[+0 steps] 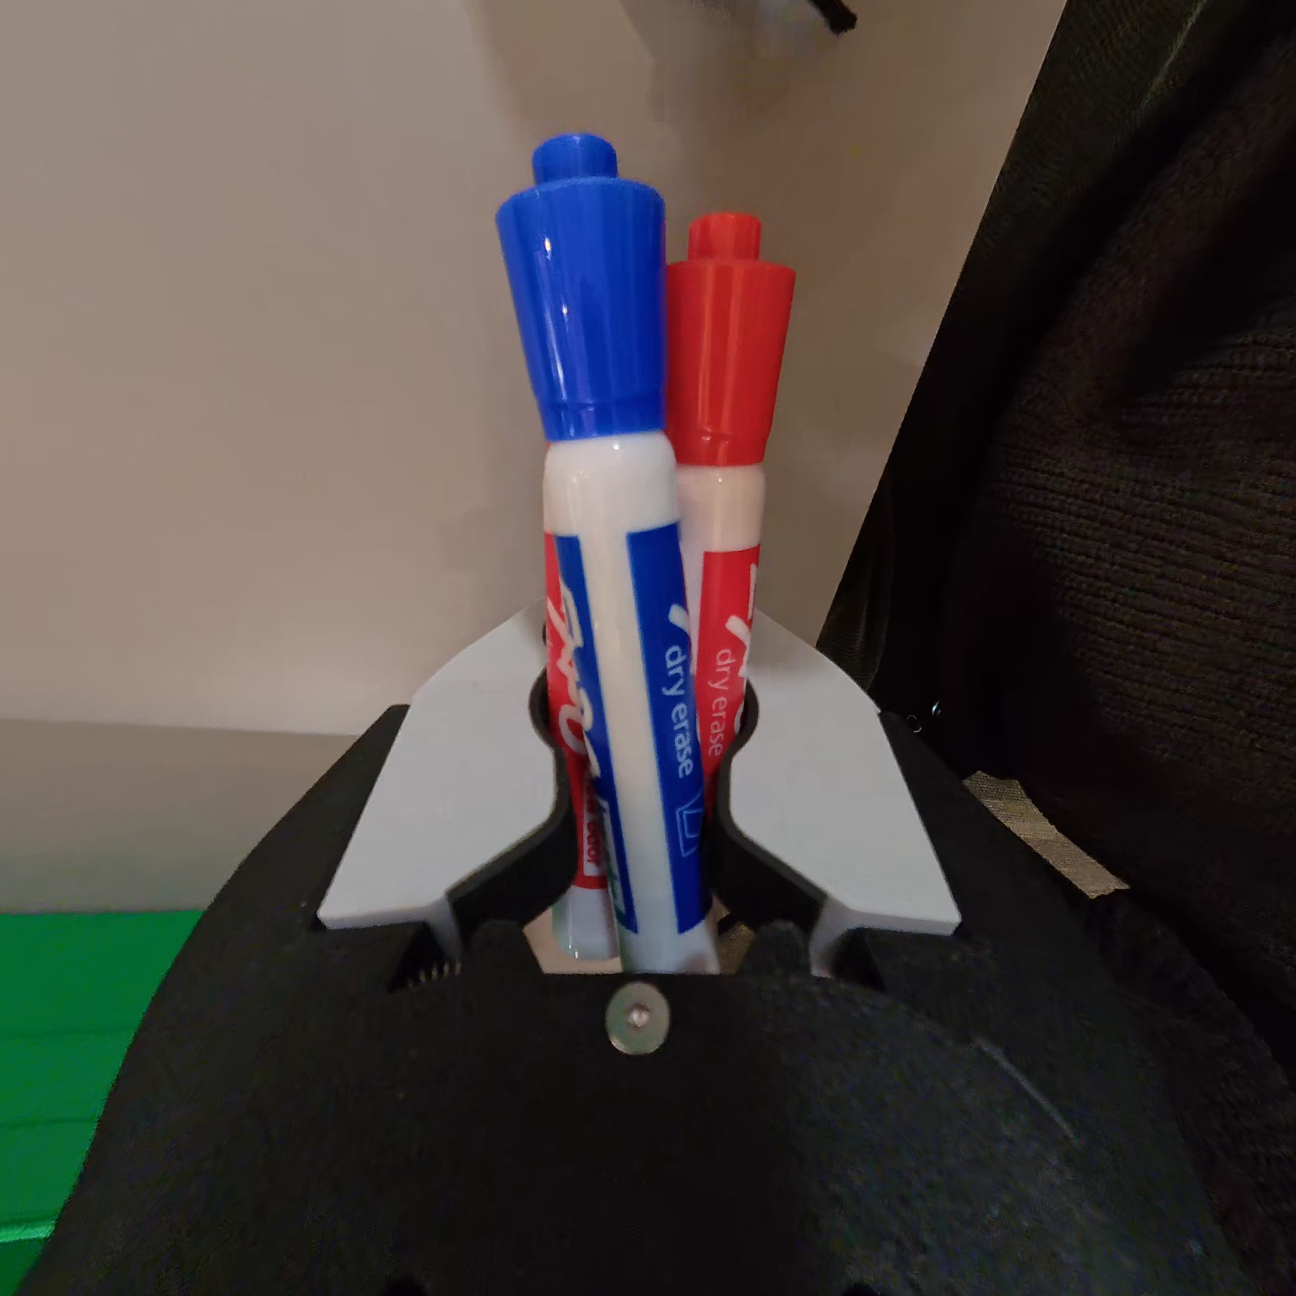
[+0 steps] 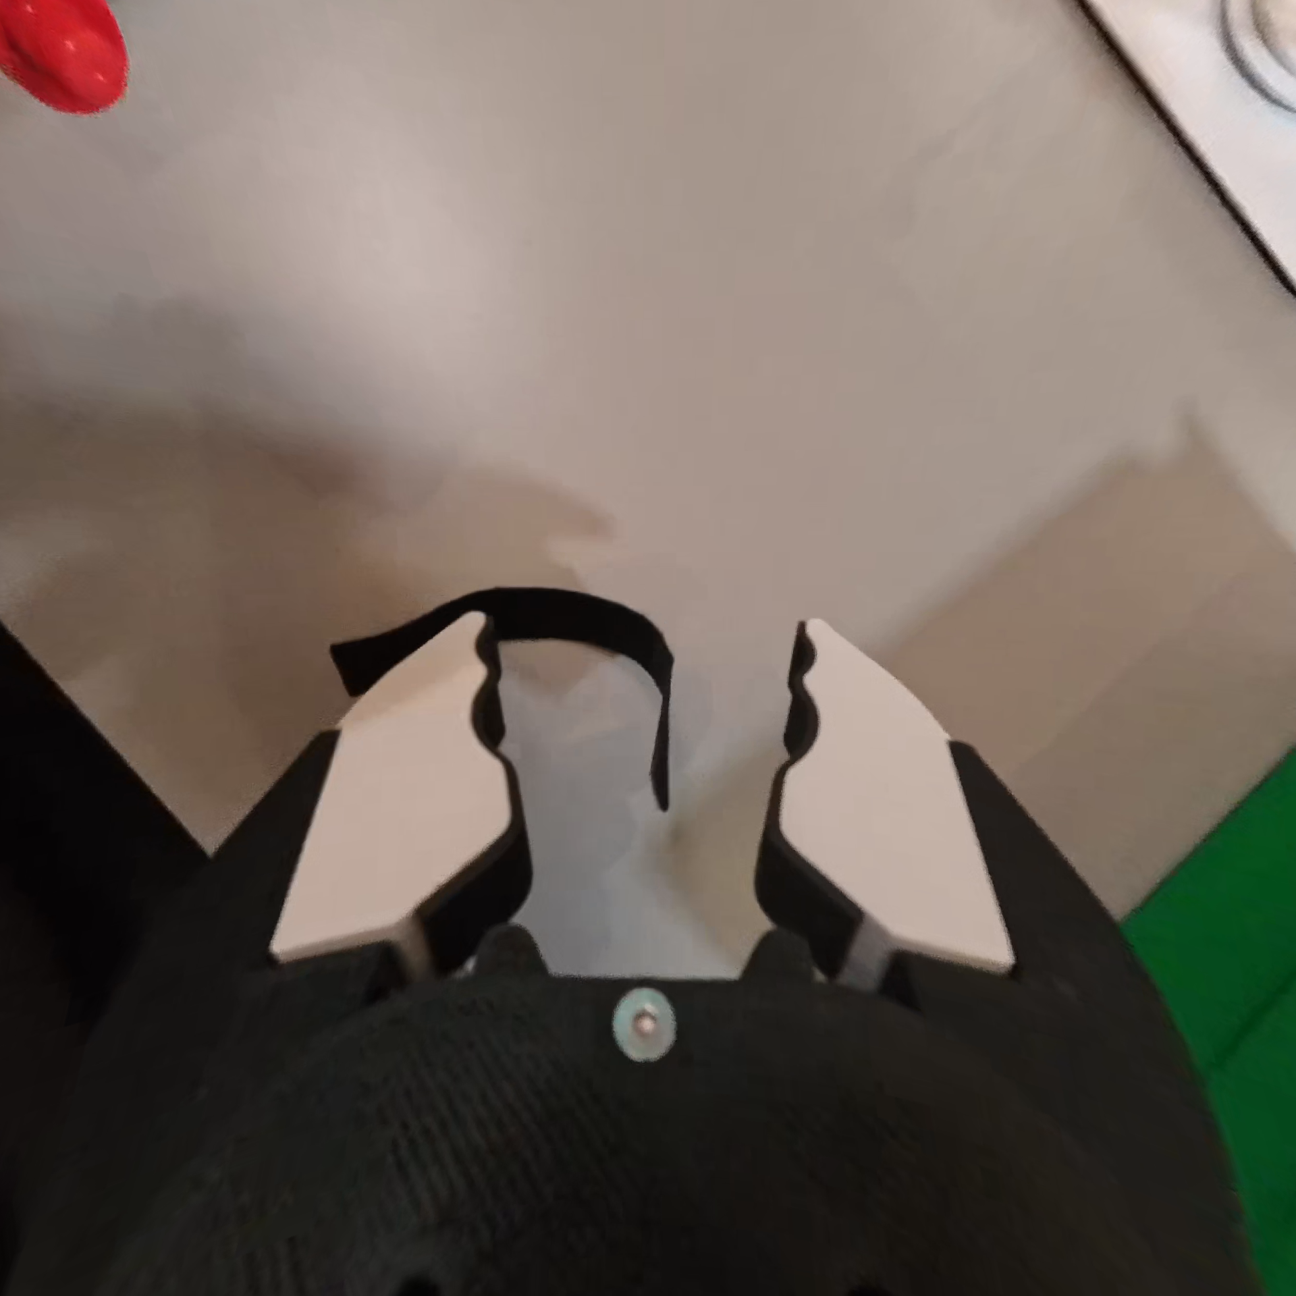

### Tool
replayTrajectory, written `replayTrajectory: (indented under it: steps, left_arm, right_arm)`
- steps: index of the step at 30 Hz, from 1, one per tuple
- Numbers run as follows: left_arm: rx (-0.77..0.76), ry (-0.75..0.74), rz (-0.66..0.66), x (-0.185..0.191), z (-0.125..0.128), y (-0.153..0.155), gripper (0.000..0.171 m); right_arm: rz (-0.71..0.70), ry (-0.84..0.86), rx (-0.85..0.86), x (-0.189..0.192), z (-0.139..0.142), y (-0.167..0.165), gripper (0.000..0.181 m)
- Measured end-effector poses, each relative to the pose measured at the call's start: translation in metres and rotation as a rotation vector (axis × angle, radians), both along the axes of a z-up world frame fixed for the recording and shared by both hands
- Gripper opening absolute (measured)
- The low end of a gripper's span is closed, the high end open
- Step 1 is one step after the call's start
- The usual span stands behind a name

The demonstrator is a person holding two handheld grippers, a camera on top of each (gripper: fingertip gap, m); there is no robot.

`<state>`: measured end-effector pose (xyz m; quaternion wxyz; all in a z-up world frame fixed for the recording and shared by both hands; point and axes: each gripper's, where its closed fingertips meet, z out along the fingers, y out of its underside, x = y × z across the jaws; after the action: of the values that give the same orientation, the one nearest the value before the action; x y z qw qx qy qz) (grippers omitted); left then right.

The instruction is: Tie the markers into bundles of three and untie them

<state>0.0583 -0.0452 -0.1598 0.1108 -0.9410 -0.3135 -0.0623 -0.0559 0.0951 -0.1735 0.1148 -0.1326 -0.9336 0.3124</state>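
Note:
My left gripper (image 1: 642,708) is shut on a bundle of dry-erase markers that stand upright between its grey fingers (image 1: 463,785). A blue-capped marker (image 1: 596,421) is in front and a red-capped marker (image 1: 729,393) is behind it on the right. A red label also shows left of the blue barrel; I cannot tell whether it is a third marker. My right gripper (image 2: 644,621) is open with nothing between its fingers. A black strap (image 2: 575,613) curls from its left fingertip (image 2: 463,638) into the gap and hangs loose. A red rounded object (image 2: 63,49) shows at the top left.
A pale beige surface (image 2: 631,280) fills both backgrounds. A green mat shows at the lower left of the left wrist view (image 1: 84,1038) and the lower right of the right wrist view (image 2: 1220,968). Dark knitted fabric (image 1: 1122,491) fills the right side. A white dark-edged panel (image 2: 1206,105) sits top right.

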Motion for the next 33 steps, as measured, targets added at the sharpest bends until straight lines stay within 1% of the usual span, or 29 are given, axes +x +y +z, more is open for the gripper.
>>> replayTrajectory:
  steps: [1,2,4,6,8,11,12,15,16,17,18,20,22,24,27,30,31,32,33]
  left_arm:
    - [0.005,0.001,-0.002,0.000,0.001,0.001,0.043]
    - [0.008,0.001,-0.003,0.000,0.001,0.001,0.043]
    - [0.010,-0.002,-0.005,-0.001,0.000,0.001,0.043]
    - [0.006,-0.011,-0.004,0.000,-0.002,0.000,0.043]
    - [0.001,-0.014,0.000,0.000,-0.003,-0.001,0.043]
    - [0.004,-0.012,0.002,-0.001,-0.002,0.000,0.043]
    - [0.004,-0.012,0.002,-0.001,-0.002,0.000,0.043]
    - [0.003,-0.010,0.003,-0.001,-0.001,-0.001,0.043]
    - [0.004,-0.009,0.005,-0.001,-0.001,-0.001,0.043]
    - [0.005,-0.009,0.007,-0.002,-0.001,-0.002,0.043]
    - [0.006,-0.011,0.008,-0.002,-0.002,-0.002,0.043]
    - [0.004,-0.018,0.008,-0.001,-0.004,-0.003,0.043]
    - [0.003,-0.022,0.010,-0.001,-0.005,-0.003,0.043]
    - [0.004,-0.021,0.009,-0.001,-0.005,-0.003,0.043]
    - [0.006,-0.018,0.009,-0.001,-0.003,-0.003,0.043]
    - [0.006,-0.014,0.013,-0.002,-0.002,-0.003,0.043]
    - [0.005,-0.015,0.013,-0.001,-0.002,-0.003,0.043]
    - [0.002,-0.015,0.013,-0.001,-0.002,-0.003,0.043]
    - [0.000,-0.015,0.012,-0.001,-0.002,-0.003,0.043]
  right_arm:
    - [0.002,-0.012,-0.041,0.000,0.007,0.002,0.069]
    - [0.001,-0.037,-0.088,0.001,0.014,0.003,0.065]
    - [-0.015,-0.121,-0.170,0.002,0.022,0.006,0.063]
    - [-0.026,-0.199,-0.201,0.005,0.021,0.012,0.064]
    - [-0.023,-0.209,-0.165,0.006,0.013,0.019,0.062]
    - [-0.017,-0.152,-0.033,0.002,-0.002,0.031,0.055]
    - [-0.024,-0.167,0.021,0.004,-0.008,0.037,0.054]
    - [0.000,-0.313,0.129,0.023,-0.023,0.052,0.060]
    - [0.024,-0.361,0.151,0.031,-0.026,0.056,0.061]
    - [0.081,-0.423,0.159,0.044,-0.028,0.057,0.062]
    - [0.161,-0.484,0.139,0.060,-0.025,0.053,0.060]
    - [0.332,-0.584,0.060,0.094,-0.012,0.041,0.057]
    - [0.461,-0.593,0.001,0.114,-0.001,0.028,0.053]
    - [0.525,-0.564,-0.035,0.119,0.009,0.021,0.048]
    - [0.482,-0.467,-0.076,0.100,0.018,0.016,0.047]
    - [0.331,-0.281,-0.078,0.057,0.020,0.013,0.057]
    - [0.288,-0.245,-0.085,0.049,0.022,0.010,0.065]
    - [0.246,-0.233,-0.112,0.044,0.024,0.003,0.078]
    - [0.210,-0.246,-0.152,0.043,0.025,-0.006,0.086]
